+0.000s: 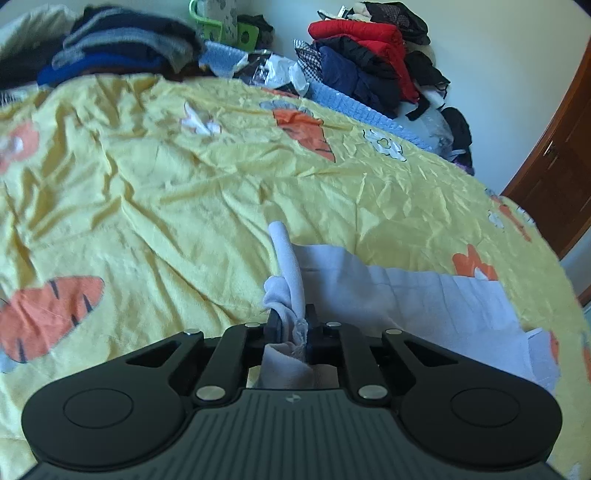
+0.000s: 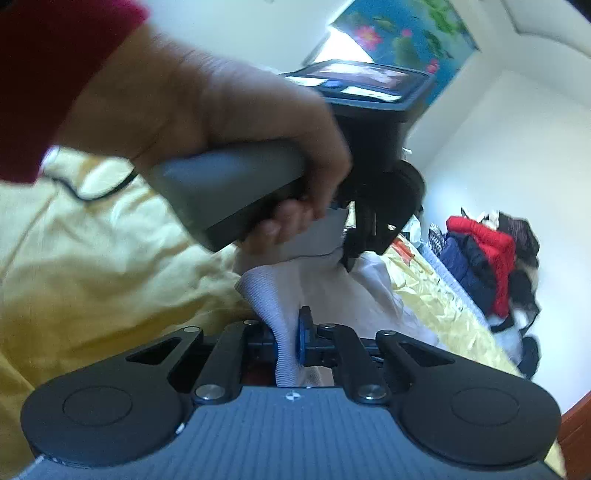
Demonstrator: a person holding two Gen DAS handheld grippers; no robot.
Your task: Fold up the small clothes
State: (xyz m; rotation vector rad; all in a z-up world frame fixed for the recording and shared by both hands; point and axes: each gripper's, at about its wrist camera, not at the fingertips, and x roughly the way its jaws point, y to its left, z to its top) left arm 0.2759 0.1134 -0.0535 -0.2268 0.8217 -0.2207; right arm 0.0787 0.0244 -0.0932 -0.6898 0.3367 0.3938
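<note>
A small white garment [image 1: 406, 306] lies on the yellow carrot-print bedsheet [image 1: 166, 192] and spreads to the right in the left wrist view. My left gripper [image 1: 291, 321] is shut on a bunched edge of it, and a rolled strip of cloth sticks up past the fingers. In the right wrist view my right gripper [image 2: 290, 339] is shut on a ribbed white edge of the same garment [image 2: 332, 288]. Straight ahead there, a hand [image 2: 229, 122] in a red sleeve holds the left gripper [image 2: 349, 258], whose fingertips pinch the far edge of the cloth.
Folded dark knitwear [image 1: 122, 44] is stacked at the far left of the bed. A heap of red and navy jackets [image 1: 369, 62] lies by the wall at the far right, next to a brown wooden door [image 1: 557, 166]. A flower picture [image 2: 402, 33] hangs on the wall.
</note>
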